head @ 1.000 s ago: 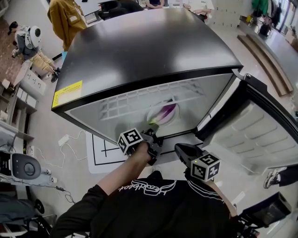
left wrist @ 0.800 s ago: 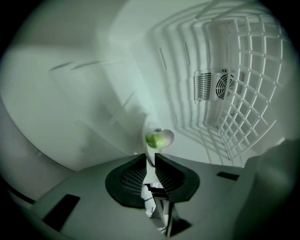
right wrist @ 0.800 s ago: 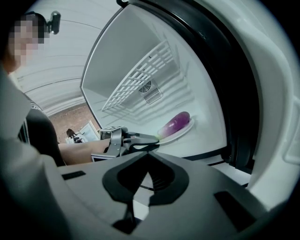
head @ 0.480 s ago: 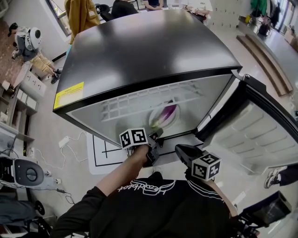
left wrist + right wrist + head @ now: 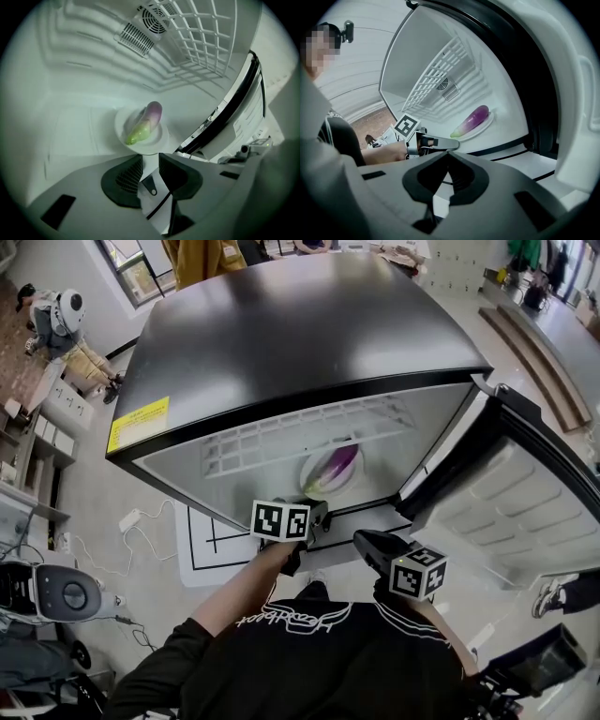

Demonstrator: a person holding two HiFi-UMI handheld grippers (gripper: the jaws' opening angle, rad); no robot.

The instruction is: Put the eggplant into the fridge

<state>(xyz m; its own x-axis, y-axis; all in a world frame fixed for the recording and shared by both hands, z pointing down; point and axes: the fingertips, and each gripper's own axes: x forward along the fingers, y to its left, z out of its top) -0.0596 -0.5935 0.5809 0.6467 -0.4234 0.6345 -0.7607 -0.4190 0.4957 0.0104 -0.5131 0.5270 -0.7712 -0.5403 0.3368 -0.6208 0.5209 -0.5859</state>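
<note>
The right claw [image 5: 448, 154] sits nearest the person's black shirt, just outside the front edge of the open fridge [image 5: 300, 324] and pointing toward it. Its jaws are pressed together at the tips with nothing between them. Just ahead and to its left, the left claw [image 5: 150, 157] is held at the fridge's mouth. Its jaws are parted by a narrow gap that shows only the white compartment floor, and it grips nothing. Beyond that claw and clear of it, a white plate [image 5: 119, 124] rests on the compartment floor. The eggplant [image 5: 145, 123] lies across the plate, green end toward the claw and purple end toward the back wall. A white wire shelf [image 5: 206, 33] sits above the plate, and a round fan grille [image 5: 154, 18] is set in the back wall. The fridge door [image 5: 511, 502] stands swung open on the right. Farther off, past the fridge's dark top, a person in a yellow jacket [image 5: 202, 254] stands on the floor.
</note>
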